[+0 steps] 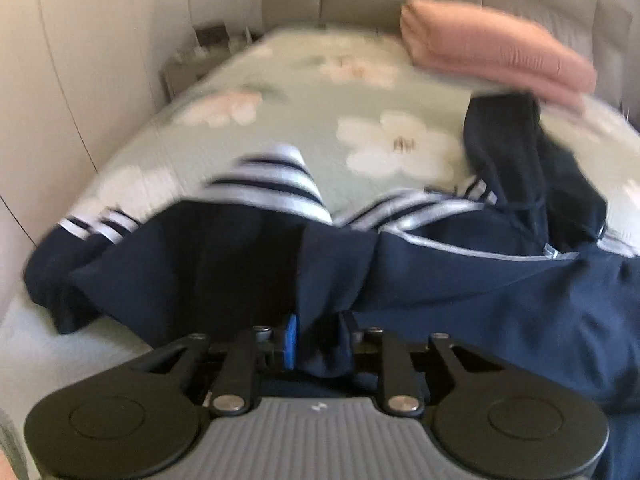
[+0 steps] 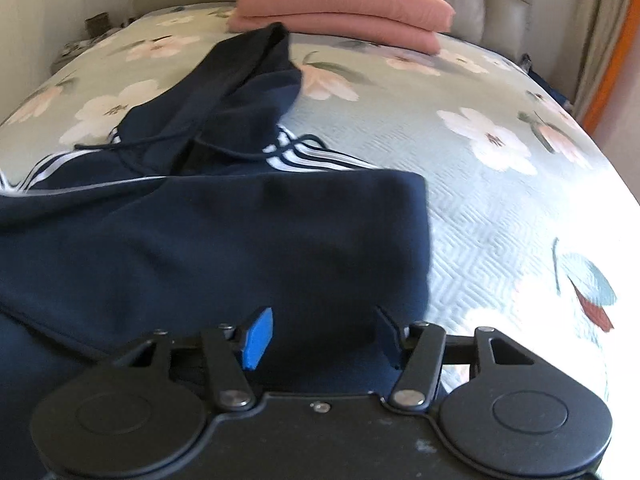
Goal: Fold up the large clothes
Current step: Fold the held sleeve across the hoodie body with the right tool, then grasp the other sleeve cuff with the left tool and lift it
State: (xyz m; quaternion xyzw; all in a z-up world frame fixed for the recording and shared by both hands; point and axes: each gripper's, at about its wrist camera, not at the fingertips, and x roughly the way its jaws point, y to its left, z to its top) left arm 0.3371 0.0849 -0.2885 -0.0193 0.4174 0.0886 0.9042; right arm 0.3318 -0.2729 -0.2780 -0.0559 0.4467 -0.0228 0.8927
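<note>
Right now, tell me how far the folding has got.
Done: two pink folded garments are stacked at the far end of the bed. In hand: the navy striped hoodie, partly doubled over, with a bunch of its fabric pinched in the left gripper. The right gripper is open over its near edge. Left: its hood and striped sleeve still sprawl loose.

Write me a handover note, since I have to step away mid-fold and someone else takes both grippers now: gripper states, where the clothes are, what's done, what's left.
Left gripper: shut on a bunched fold of the navy hoodie.
Right gripper: open, hoodie fabric between its pads, not pinched.
Hoodie: spread on the floral bedspread, hood pointing toward the headboard, one white-striped sleeve lying across the body.
Done: two pink folded items stacked by the headboard.
Left: the rest of the hoodie fold, probably including the hood.
</note>
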